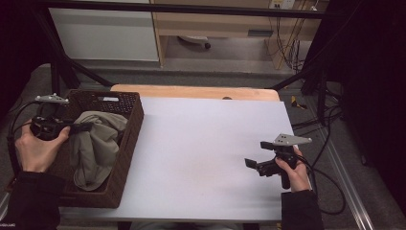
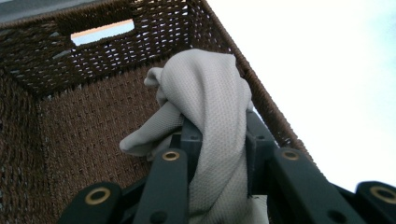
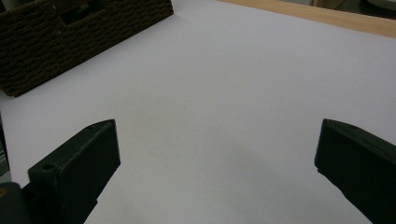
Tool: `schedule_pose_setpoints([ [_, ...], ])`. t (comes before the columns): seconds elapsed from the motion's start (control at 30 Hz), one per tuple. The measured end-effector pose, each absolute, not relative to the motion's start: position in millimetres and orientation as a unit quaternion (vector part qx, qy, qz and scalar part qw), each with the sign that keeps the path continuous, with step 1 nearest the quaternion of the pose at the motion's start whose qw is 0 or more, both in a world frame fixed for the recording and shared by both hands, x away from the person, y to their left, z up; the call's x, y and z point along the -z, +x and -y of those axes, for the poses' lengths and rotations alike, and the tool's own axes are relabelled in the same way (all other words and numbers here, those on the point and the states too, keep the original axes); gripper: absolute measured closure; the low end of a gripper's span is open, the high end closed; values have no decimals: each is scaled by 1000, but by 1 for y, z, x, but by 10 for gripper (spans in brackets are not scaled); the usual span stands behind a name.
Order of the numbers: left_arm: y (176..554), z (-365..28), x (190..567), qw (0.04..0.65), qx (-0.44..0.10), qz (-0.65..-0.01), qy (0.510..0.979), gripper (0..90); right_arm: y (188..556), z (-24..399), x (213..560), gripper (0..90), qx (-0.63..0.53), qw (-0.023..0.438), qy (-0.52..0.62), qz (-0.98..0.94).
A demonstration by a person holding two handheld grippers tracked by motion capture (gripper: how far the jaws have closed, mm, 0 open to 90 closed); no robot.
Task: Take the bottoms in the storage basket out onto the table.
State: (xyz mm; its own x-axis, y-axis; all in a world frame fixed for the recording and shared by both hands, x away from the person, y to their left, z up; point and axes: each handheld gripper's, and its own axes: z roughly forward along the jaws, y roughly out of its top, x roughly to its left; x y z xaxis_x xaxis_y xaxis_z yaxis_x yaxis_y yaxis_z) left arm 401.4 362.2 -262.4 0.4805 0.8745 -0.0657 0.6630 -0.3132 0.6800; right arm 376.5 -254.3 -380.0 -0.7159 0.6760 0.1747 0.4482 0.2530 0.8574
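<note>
A pale grey-beige cloth (image 1: 95,143) lies bunched in a dark brown wicker basket (image 1: 128,143) at the table's left edge. My left gripper (image 1: 86,127) reaches over the basket from the left and is shut on a fold of the cloth (image 2: 215,116), which rises between its black jaws and hangs over them. Near the table's front right corner my right gripper (image 1: 257,154) is held just above the white surface. Its jaws stand wide apart with nothing between them (image 3: 217,158).
The white table top (image 1: 206,143) has a wooden strip (image 1: 191,91) along its far edge. The basket (image 3: 56,32) has a handle slot (image 2: 102,31) in its end wall. Black frame poles and cables stand beyond the table on the right.
</note>
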Motion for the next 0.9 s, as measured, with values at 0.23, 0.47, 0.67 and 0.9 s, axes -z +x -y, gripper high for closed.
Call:
schedule_pose_setpoints([
  [0.23, 398, -363, 255, 335, -164, -481, 794, 735, 376, 255, 380, 7, -495, 115, 359, -783],
  [0.47, 396, -364, 249, 337, -166, -478, 794, 735, 376, 254, 380, 7, -495, 115, 359, -783],
  [0.67, 395, -365, 245, 340, -165, -477, 794, 735, 376, 255, 380, 7, -495, 115, 359, -783],
  [0.9, 392, -365, 237, 343, -167, -472, 795, 734, 376, 254, 380, 7, -495, 114, 360, -783],
])
